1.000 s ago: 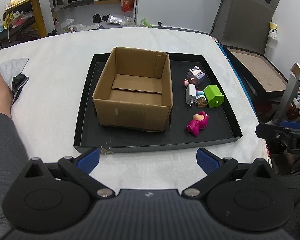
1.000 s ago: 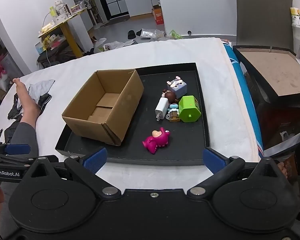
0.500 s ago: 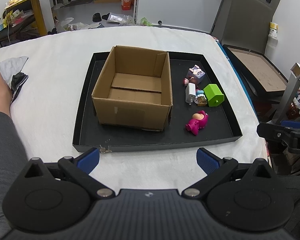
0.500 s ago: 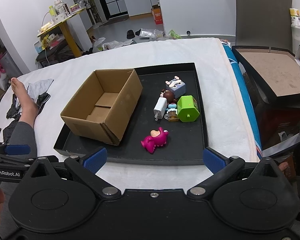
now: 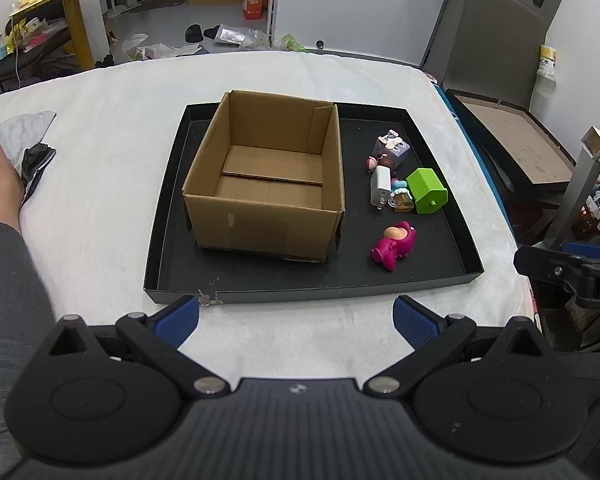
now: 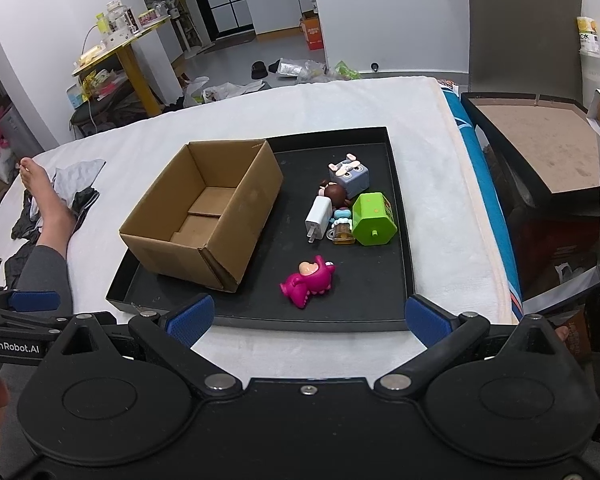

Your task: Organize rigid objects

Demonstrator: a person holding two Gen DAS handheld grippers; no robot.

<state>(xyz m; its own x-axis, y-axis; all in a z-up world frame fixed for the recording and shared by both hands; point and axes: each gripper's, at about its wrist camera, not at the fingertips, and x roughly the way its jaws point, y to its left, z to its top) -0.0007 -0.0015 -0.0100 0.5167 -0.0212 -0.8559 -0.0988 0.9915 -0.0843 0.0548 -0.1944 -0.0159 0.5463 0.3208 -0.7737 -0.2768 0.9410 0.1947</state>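
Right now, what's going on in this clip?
A person holds both grippers short of the black tray, jaws open, holding nothing. The cardboard box on the tray is empty. The pink figure, white charger, green block and other small toys lie beside it, none touched yet.

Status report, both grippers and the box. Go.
Left gripper open, empty. Right gripper open, empty, short of the black tray. Cardboard box empty; pink toy nearest. Path clear.
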